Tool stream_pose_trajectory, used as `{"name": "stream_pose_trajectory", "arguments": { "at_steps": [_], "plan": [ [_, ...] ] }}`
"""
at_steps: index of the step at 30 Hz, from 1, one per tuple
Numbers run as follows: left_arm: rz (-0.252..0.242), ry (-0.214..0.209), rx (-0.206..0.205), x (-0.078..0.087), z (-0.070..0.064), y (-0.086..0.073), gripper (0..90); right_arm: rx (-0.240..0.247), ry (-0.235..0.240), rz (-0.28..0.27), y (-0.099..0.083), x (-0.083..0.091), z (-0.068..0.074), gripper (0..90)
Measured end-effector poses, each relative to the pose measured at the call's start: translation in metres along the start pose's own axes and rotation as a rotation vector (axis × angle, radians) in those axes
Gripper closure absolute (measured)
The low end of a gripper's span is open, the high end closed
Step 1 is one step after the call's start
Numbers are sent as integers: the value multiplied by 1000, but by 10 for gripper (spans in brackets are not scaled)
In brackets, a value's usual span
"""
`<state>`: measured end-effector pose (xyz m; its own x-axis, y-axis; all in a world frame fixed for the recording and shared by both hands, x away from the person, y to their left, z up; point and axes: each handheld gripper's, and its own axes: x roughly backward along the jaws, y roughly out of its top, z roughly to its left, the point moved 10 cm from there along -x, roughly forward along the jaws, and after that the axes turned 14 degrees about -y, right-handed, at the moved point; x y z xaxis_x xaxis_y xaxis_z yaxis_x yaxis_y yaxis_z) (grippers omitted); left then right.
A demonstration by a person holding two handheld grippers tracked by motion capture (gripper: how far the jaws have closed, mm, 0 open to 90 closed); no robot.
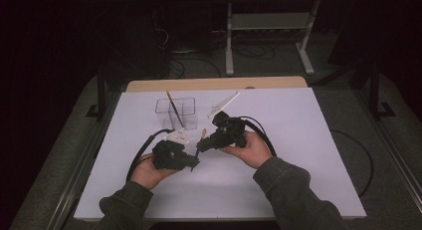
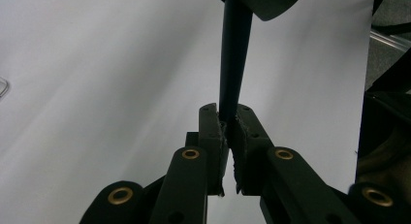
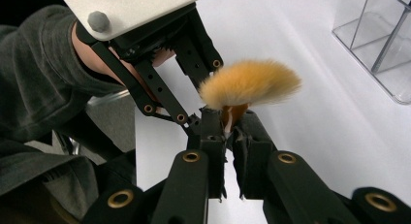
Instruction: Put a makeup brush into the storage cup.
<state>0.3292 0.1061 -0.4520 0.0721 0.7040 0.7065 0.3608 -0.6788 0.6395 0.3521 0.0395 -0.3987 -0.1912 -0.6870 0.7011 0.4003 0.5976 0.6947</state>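
Both grippers hold one makeup brush (image 3: 249, 86) above the middle of the white desk (image 1: 298, 155). The left gripper (image 1: 191, 163) pinches the thin dark tip of the handle (image 2: 234, 64); its fingers (image 2: 212, 132) are pressed against that tip with only the handle's width between them. The right gripper (image 1: 201, 145) pinches the brush just below its head, where the fluffy orange bristles fan out past its fingers (image 3: 213, 132).

In the high view the brush's long axis runs from about 7 o'clock at the left gripper to 1 o'clock at the right gripper, short and mostly hidden between the two tools. The bristle end (image 1: 203, 132) peeks out beyond the right gripper, pointing toward the clear holder (image 1: 176, 113), which stands at 11 o'clock from the right gripper, near but apart. The holder has compartments, and a thin brush (image 1: 174, 108) leans in it. A clear wrapper (image 1: 223, 104) lies at 12 o'clock from the right gripper.

The right gripper is nearer the holder. To stand the brush handle-down, the left gripper would probably need to let go first, then the right would swing the handle upright over a free compartment.
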Motion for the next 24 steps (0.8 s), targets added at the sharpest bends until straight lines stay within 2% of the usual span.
{"name": "stream_pose_trajectory", "arguments": {
  "at_steps": [4, 5, 9, 16, 24],
  "plan": [
    [3, 8, -7, 1, 1, 0, 757, 30, -2, 6, 1, -2, 0, 828],
    [-5, 0, 6, 2, 0, -1, 741, 27, -8, 16, 1, -1, 1, 828],
    [-21, 7, 2, 7, 0, -2, 692, 36, -21, 47, 1, 2, 0, 828],
    [-63, 18, 21, 14, 0, -9, 664, 77, -61, 81, 3, 6, -5, 828],
    [-88, 28, 34, 22, 2, -23, 642, 89, -83, 110, 4, 5, -14, 828]
  ]
}}
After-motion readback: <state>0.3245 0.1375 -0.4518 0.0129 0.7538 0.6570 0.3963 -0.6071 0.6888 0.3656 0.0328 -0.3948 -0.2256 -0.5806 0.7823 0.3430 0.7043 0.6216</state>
